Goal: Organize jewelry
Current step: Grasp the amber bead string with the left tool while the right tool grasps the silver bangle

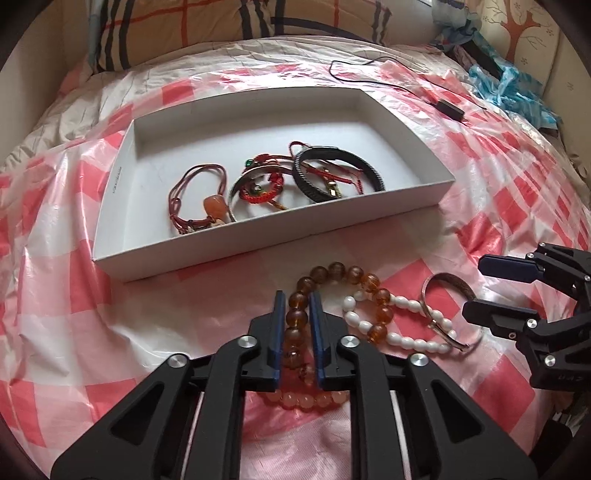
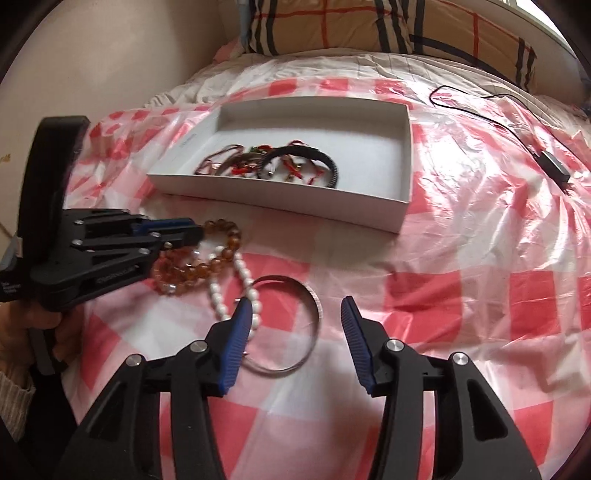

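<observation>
A white tray (image 1: pixel 236 230) on the bed holds a red cord bracelet with an orange stone (image 1: pixel 212 206), a red knotted bracelet (image 1: pixel 258 192) and a black ribbed bangle (image 1: pixel 338 173). In front of it lie an amber bead bracelet (image 1: pixel 369 282), a white bead bracelet (image 1: pixel 406 339), a pale pink bead bracelet (image 1: pixel 306 400) and a metal bangle (image 2: pixel 314 295). My left gripper (image 1: pixel 297 299) is shut on the amber bead bracelet's left side. My right gripper (image 2: pixel 291 306) is open above the metal bangle; it also shows in the left wrist view (image 1: pixel 476 290).
The bed is covered with a pink and white checked plastic sheet (image 2: pixel 480 277). A black cable with a small box (image 1: pixel 448 109) lies behind the tray at the right. A plaid pillow (image 2: pixel 369 26) lies at the head. Blue cloth (image 1: pixel 513 81) is bunched at far right.
</observation>
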`<state>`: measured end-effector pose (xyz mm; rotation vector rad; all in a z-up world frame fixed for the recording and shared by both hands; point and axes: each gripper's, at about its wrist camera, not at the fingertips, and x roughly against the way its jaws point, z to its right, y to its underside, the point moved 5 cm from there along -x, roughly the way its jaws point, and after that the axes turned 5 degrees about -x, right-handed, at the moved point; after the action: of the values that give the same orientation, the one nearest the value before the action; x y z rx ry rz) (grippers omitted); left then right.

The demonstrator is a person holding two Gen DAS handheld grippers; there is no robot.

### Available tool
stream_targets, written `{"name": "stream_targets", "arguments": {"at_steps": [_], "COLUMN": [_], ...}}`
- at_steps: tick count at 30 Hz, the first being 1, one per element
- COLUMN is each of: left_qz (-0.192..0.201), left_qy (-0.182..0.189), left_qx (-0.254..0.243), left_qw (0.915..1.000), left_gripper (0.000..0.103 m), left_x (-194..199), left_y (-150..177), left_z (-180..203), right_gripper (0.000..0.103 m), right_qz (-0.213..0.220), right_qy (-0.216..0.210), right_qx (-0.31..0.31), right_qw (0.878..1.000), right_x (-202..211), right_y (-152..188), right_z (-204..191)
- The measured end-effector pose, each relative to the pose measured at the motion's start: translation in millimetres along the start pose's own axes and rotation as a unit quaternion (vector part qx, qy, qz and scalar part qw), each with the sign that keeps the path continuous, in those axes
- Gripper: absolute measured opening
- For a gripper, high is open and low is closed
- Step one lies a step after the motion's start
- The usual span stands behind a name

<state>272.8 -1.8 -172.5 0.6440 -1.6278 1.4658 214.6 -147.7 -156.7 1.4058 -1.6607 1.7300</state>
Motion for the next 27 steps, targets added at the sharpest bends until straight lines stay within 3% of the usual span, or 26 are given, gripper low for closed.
{"name": "stream_targets", "arguments": {"at_steps": [1, 2, 3, 4, 5, 6, 10, 16, 27], "left_qz": [0.001, 0.004, 0.003, 0.001, -0.001, -0.003, 0.019, 0.059, 0.078], "left_qy": [-0.001, -0.003, -0.006, -0.010, -0.014, -0.008, 0.006, 0.035, 0.024], "left_qx": [0.003, 0.008, 0.008, 0.003, -0.007, -0.014, -0.022, 0.013, 0.018], "left_qw": [1.0000, 1.0000, 0.9999, 0.9999, 0.9999, 0.9999, 0.9995, 0.9976, 0.9965], "left_gripper": [0.032, 0.035, 0.036, 0.035, 0.030, 0.010, 0.011, 0.011, 0.011], "left_x": [-2, -3, -5, -6, -6, -5, 11, 41, 56], "left_y": [-1, -3, -3, -3, -2, -1, -3, -8, -5], "left_z": [-2, -3, -3, -1, 2, 5, 14, 1, -2], "right_gripper": [0.044, 0.038, 0.024, 0.017, 0.012, 0.004, 0.004, 0.004, 0.004], "right_qz": [-0.008, -0.017, -0.027, -0.028, -0.027, -0.026, -0.011, 0.009, 0.042], "right_qy": [0.009, 0.017, 0.028, 0.034, 0.037, 0.034, -0.005, -0.045, -0.073], "right_qx": [0.006, 0.015, 0.030, 0.043, 0.051, 0.055, 0.008, -0.055, -0.100], "right_qw": [1.000, 1.000, 0.999, 0.998, 0.998, 0.998, 1.000, 0.997, 0.991], "right_x": [-5, -11, -19, -22, -22, -21, -8, 10, 39], "right_y": [0, 1, 3, 5, 6, 6, 2, -1, -8], "right_z": [0, 0, -2, -5, -6, -9, -3, 7, 12]}}
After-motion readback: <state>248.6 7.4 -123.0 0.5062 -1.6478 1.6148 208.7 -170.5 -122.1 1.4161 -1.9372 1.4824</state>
